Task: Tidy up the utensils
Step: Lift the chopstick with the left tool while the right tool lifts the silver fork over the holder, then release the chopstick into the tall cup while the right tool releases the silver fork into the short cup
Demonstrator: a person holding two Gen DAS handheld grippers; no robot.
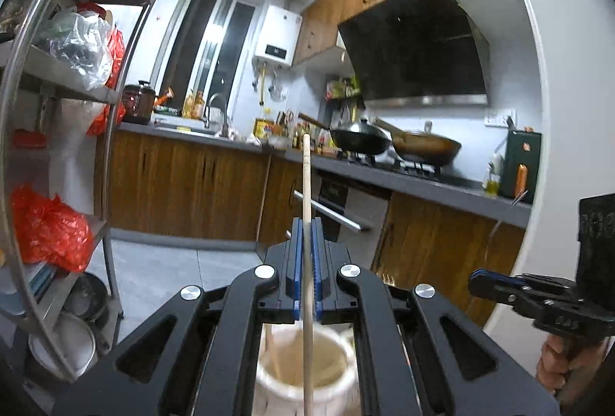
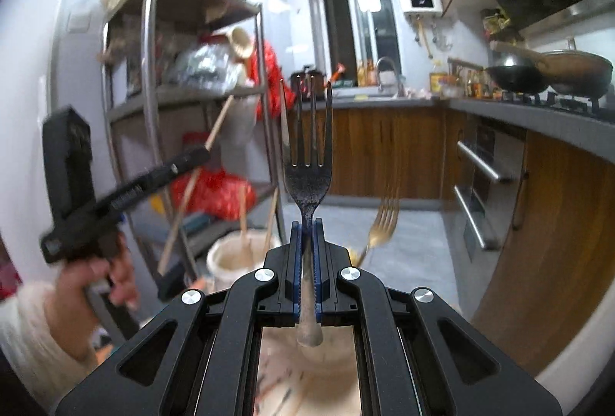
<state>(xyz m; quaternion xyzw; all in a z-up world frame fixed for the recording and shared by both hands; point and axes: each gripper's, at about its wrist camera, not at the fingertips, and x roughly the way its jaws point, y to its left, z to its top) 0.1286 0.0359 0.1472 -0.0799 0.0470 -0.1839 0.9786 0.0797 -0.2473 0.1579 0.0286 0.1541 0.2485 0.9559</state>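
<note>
My left gripper [image 1: 306,224] is shut on a wooden chopstick [image 1: 306,181] that stands upright, its lower end reaching toward a white utensil cup [image 1: 334,389] below. My right gripper [image 2: 306,224] is shut on a metal fork [image 2: 307,154], tines up. In the right wrist view the left gripper [image 2: 200,153] shows at left with the chopstick [image 2: 219,128] tilted, above the white cup [image 2: 230,258] that holds other chopsticks. A second, golden fork [image 2: 382,220] stands blurred just right of my right gripper. The right gripper [image 1: 476,281] shows at the right in the left wrist view.
A metal shelf rack [image 2: 150,101] with bags and bowls stands at left. The kitchen counter [image 1: 384,178] with two woks [image 1: 426,145], a sink and bottles runs along the back and right. Oven drawer handles [image 2: 480,162] are at right. Grey floor [image 2: 415,254] lies between.
</note>
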